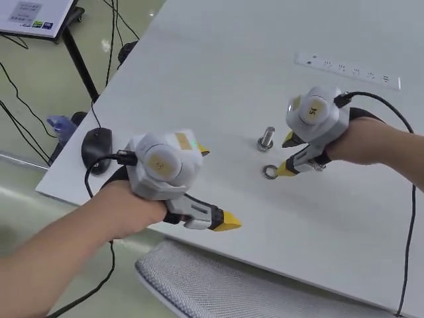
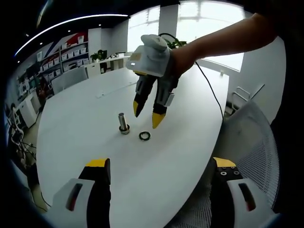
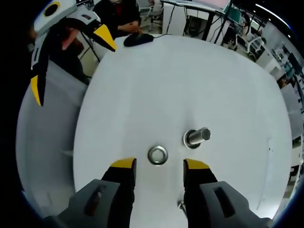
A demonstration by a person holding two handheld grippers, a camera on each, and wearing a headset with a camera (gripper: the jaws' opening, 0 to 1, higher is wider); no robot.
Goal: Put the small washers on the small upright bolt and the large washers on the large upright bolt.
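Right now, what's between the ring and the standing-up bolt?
Nothing, just a strip of bare white table between the washer and the upright bolt, plain in the right gripper view.

Small bolt (image 3: 180, 205): we find it mostly hidden behind the right tool (image 3: 160, 164). Chair (image 1: 218, 285): cut by the lower edge.

One bolt (image 1: 266, 139) and one washer (image 1: 269, 173) are on the one table (image 1: 232, 59). There are two tongs, the left tongs (image 1: 215, 187) and the right tongs (image 1: 286, 156), plus one computer mouse (image 1: 97, 146), one power strip (image 1: 348, 70) and one chair (image 1: 218, 285).
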